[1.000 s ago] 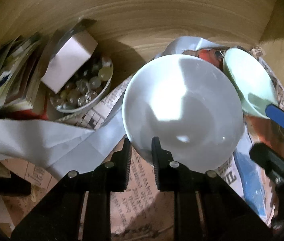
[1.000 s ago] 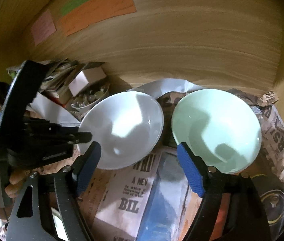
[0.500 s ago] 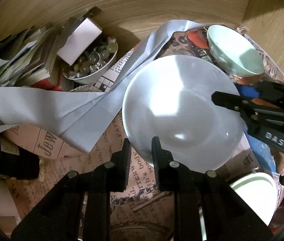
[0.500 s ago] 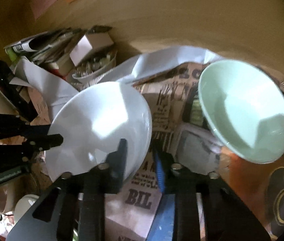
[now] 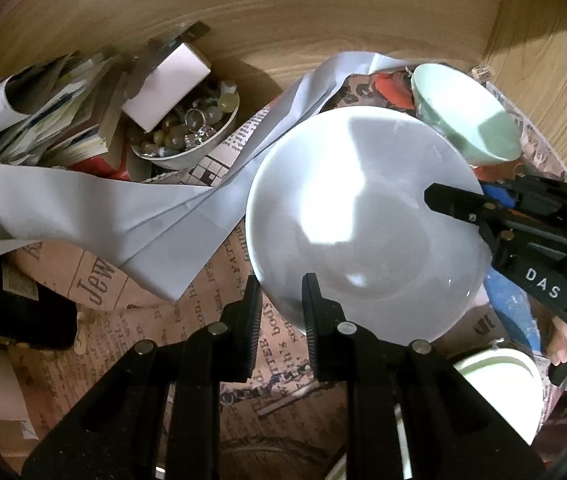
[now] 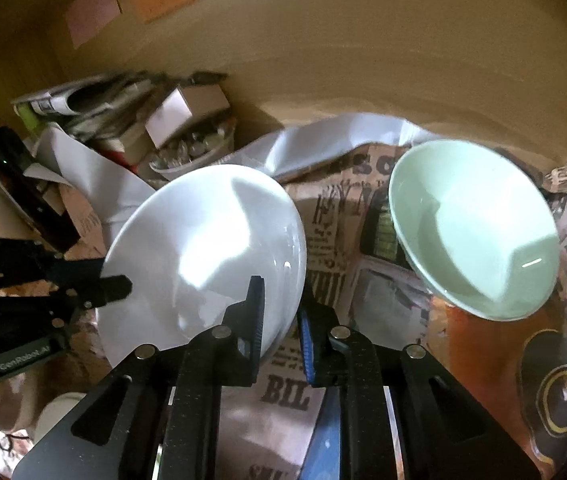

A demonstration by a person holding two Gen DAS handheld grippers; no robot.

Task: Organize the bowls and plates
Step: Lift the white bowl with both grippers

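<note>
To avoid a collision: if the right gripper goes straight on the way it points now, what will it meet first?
The right gripper already pinches the white bowl's rim. Beyond its tips, the line probably ends on the newspaper lining; depth is unclear.

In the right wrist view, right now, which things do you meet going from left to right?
Left tongs → white bowl → right tongs closed on its rim → printed newspaper → mint green bowl.
</note>
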